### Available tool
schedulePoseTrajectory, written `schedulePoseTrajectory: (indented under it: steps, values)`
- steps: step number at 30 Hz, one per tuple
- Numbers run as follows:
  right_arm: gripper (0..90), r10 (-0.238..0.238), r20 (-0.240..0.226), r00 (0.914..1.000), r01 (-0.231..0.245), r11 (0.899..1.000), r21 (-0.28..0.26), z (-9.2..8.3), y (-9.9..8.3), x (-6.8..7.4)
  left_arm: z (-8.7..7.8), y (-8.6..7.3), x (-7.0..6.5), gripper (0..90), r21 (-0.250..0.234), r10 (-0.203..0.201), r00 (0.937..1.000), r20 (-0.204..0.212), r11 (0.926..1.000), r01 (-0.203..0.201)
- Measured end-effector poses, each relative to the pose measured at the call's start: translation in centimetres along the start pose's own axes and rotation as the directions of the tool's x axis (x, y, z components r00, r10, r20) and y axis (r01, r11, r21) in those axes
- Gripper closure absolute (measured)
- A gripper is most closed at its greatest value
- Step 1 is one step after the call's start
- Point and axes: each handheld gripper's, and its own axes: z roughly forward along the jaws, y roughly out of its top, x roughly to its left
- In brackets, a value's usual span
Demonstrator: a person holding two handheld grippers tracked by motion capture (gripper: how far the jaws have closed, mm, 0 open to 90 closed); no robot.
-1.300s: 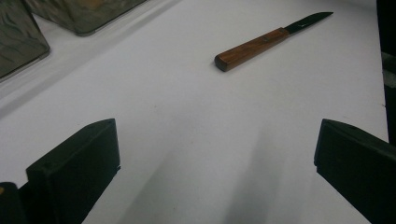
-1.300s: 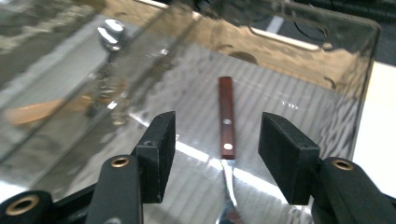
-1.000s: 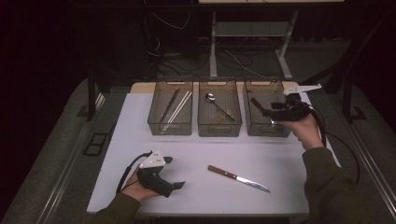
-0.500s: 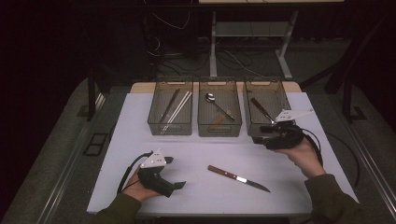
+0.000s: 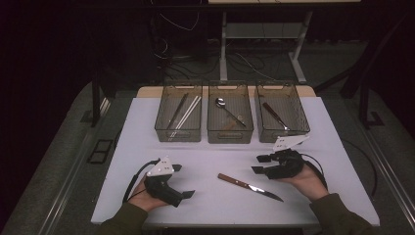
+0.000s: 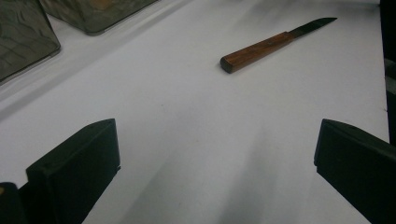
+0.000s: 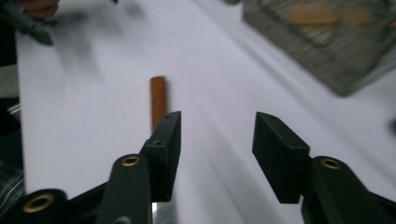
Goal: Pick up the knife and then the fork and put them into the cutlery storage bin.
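A wooden-handled knife (image 5: 248, 186) lies on the white table (image 5: 210, 156), handle to the left and blade toward the near right. My right gripper (image 5: 259, 164) hovers low just right of it, pointing left. Its jaws have just been closing and still stand apart with nothing between them. In the right gripper view the knife handle (image 7: 158, 95) shows beyond the left jaw of the right gripper (image 7: 217, 133). My left gripper (image 5: 182, 181) rests at the near left, open wide and empty. In the left gripper view the knife (image 6: 268, 45) lies ahead of the left gripper (image 6: 217, 144).
Three clear bins stand in a row at the back: the left bin (image 5: 161, 122) holds chopsticks, the middle bin (image 5: 230, 134) a spoon (image 5: 225, 107), the right bin (image 5: 302, 122) a dark-handled knife (image 5: 274, 113). Cables trail from both grippers.
My right gripper has come down and toward me from above the right bin to beside the knife on the table. Its jaws stand narrower. The left gripper has not moved.
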Motion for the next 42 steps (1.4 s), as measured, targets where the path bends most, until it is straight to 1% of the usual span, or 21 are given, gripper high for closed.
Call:
schedulePoseTrajectory:
  steps: [2, 4, 5, 9, 13, 15, 16, 17, 19, 21, 22, 23, 26, 27, 30, 32, 34, 39, 41, 42]
  values:
    - [55.1, -0.015, -0.013, 0.9998, 0.015, 1.0, 0.027, 0.6, -0.1, 0.5, 0.0, 0.0, 0.0, 0.0, 0.001, 0.0, 1.0, 0.0, 1.0, 0.0]
    - [56.6, -0.019, -0.028, 0.9994, 0.021, 0.998, 0.053, 1.2, -0.3, 0.9, 0.0, 0.0, 0.0, 0.0, 0.001, 0.0, 1.0, 0.0, 1.0, 0.0]
    - [57.5, -0.03, -0.032, 0.9991, 0.032, 0.997, 0.068, 1.5, -0.3, 1.1, 0.0, 0.0, 0.0, 0.0, 0.001, 0.001, 1.0, 0.001, 1.0, -0.001]
    - [62.7, -0.04, -0.061, 0.9973, 0.046, 0.993, 0.108, 2.3, -0.3, 1.9, 0.0, 0.0, 0.0, 0.0, 0.002, -0.001, 1.0, 0.002, 1.0, 0.001]
    - [65.4, -0.061, -0.065, 0.996, 0.071, 0.986, 0.152, 3.3, -0.1, 2.5, 0.0, 0.0, 0.0, 0.0, 0.002, 0.0, 1.0, 0.003, 1.0, 0.0]
    - [66.8, -0.066, -0.065, 0.9957, 0.077, 0.979, 0.188, 3.8, -0.2, 2.9, 0.0, 0.0, 0.0, 0.0, 0.002, 0.0, 1.0, 0.003, 1.0, 0.0]
    - [67.5, -0.079, -0.062, 0.9949, 0.09, 0.975, 0.203, 4.0, -0.2, 3.1, 0.1, 0.0, 0.0, 0.0, 0.002, -0.001, 1.0, 0.003, 1.0, 0.001]
    - [68.5, -0.105, -0.063, 0.9925, 0.116, 0.969, 0.22, 4.2, -0.3, 3.0, 0.1, 0.0, 0.0, 0.0, 0.001, -0.003, 1.0, 0.003, 1.0, 0.003]
    - [70.0, -0.111, -0.057, 0.9921, 0.122, 0.964, 0.234, 4.5, -0.3, 3.1, 0.1, 0.0, 0.0, 0.0, 0.001, -0.004, 1.0, 0.003, 1.0, 0.004]
    - [71.4, -0.115, -0.058, 0.9917, 0.125, 0.964, 0.236, 4.6, -0.2, 3.2, 0.1, 0.0, 0.0, 0.0, 0.0, -0.005, 1.0, 0.004, 1.0, 0.005]
    - [71.8, -0.135, -0.047, 0.9898, 0.142, 0.959, 0.246, 4.7, -0.1, 3.2, 0.1, 0.0, 0.0, 0.0, 0.001, -0.004, 1.0, 0.004, 1.0, 0.004]
    - [73.2, -0.142, -0.051, 0.9885, 0.151, 0.956, 0.251, 4.8, -0.1, 3.3, 0.1, 0.0, 0.0, 0.0, 0.001, -0.005, 1.0, 0.004, 1.0, 0.005]
    - [75.5, -0.176, -0.045, 0.9834, 0.181, 0.943, 0.281, 5.1, 0.2, 3.5, 0.1, 0.0, 0.0, 0.0, 0.004, -0.006, 1.0, 0.004, 1.0, 0.006]
    - [75.7, -0.177, -0.046, 0.9832, 0.183, 0.94, 0.287, 5.2, 0.3, 3.6, 0.1, 0.0, 0.0, 0.0, 0.005, -0.005, 1.0, 0.004, 1.0, 0.005]
    - [75.7, -0.193, -0.045, 0.9802, 0.197, 0.925, 0.325, 5.3, 0.7, 3.7, 0.2, 0.0, 0.0, 0.0, 0.004, -0.005, 1.0, 0.005, 1.0, 0.005]
    - [75.7, -0.203, -0.047, 0.9781, 0.206, 0.912, 0.354, 5.5, 1.1, 3.9, 0.2, 0.0, 0.0, 0.0, 0.005, -0.004, 1.0, 0.007, 1.0, 0.004]
    - [75.7, -0.218, -0.048, 0.9748, 0.219, 0.894, 0.39, 5.8, 1.6, 4.0, 0.2, 0.0, 0.0, 0.0, 0.005, -0.004, 1.0, 0.007, 1.0, 0.004]
    - [75.5, -0.232, -0.062, 0.9707, 0.234, 0.854, 0.465, 6.4, 2.6, 4.1, 0.2, 0.0, 0.0, 0.0, 0.006, -0.004, 1.0, 0.007, 1.0, 0.004]
    - [75.4, -0.218, -0.068, 0.9735, 0.223, 0.839, 0.497, 6.6, 3.0, 4.2, 0.2, 0.0, 0.1, 0.0, 0.009, -0.004, 1.0, 0.007, 1.0, 0.004]
    - [75.4, -0.221, -0.071, 0.9728, 0.225, 0.83, 0.51, 6.8, 3.2, 4.2, 0.2, 0.0, 0.0, 0.0, 0.008, -0.003, 1.0, 0.008, 1.0, 0.003]
